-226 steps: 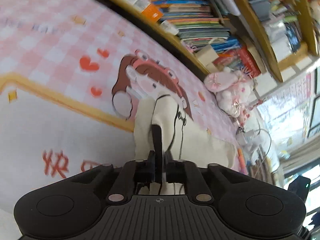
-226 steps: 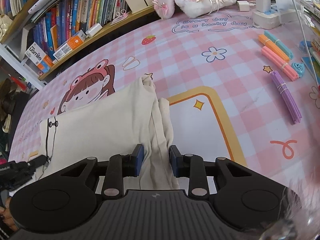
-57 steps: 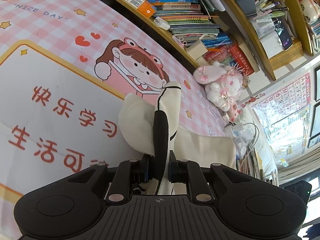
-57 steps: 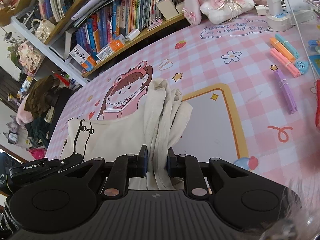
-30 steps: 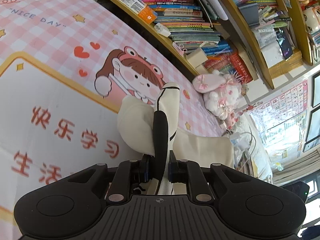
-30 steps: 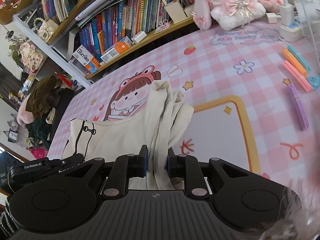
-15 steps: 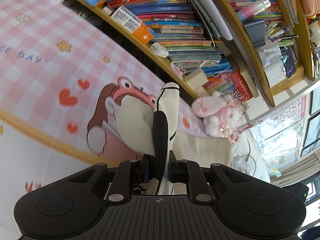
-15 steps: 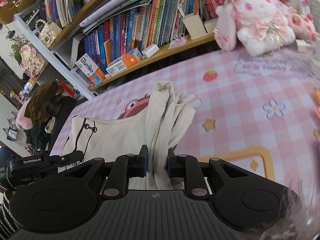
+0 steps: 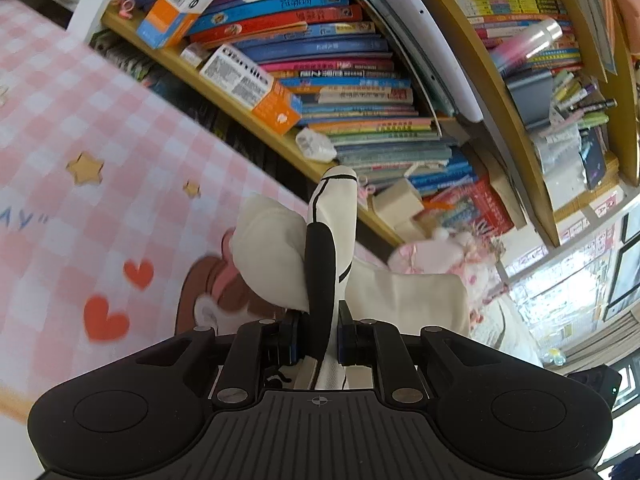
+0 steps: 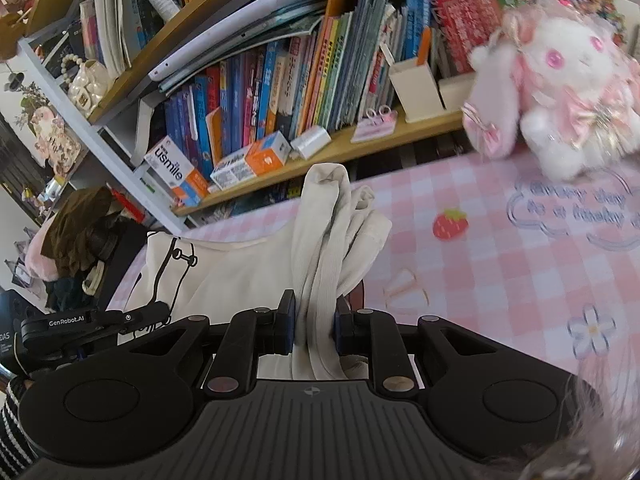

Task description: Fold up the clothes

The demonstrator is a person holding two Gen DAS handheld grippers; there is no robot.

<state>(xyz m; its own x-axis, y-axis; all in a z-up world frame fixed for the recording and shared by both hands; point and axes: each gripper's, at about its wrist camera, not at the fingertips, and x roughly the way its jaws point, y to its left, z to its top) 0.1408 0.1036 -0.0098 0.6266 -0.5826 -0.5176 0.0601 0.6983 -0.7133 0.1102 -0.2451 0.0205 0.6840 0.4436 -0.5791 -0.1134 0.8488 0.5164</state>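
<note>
A cream garment with black line print (image 10: 240, 272) hangs stretched between both grippers, lifted off the pink checked desk mat (image 10: 500, 264). My left gripper (image 9: 318, 336) is shut on one bunched end of the cream garment (image 9: 276, 256), with a black strip of it standing between the jaws. My right gripper (image 10: 314, 330) is shut on the other bunched end, which stands up in folds above the jaws. The left gripper (image 10: 92, 326) also shows at the lower left of the right wrist view, holding the printed corner.
A wooden bookshelf (image 9: 360, 92) packed with books runs along the mat's far edge. Orange and white boxes (image 10: 248, 162) lie on its lowest board. A pink and white plush rabbit (image 10: 560, 92) sits at the right end. Dark clothes (image 10: 80, 224) are heaped left of the desk.
Both grippers have risen and moved toward the bookshelf, carrying the garment; the shelf now fills much more of both views and less of the mat shows.
</note>
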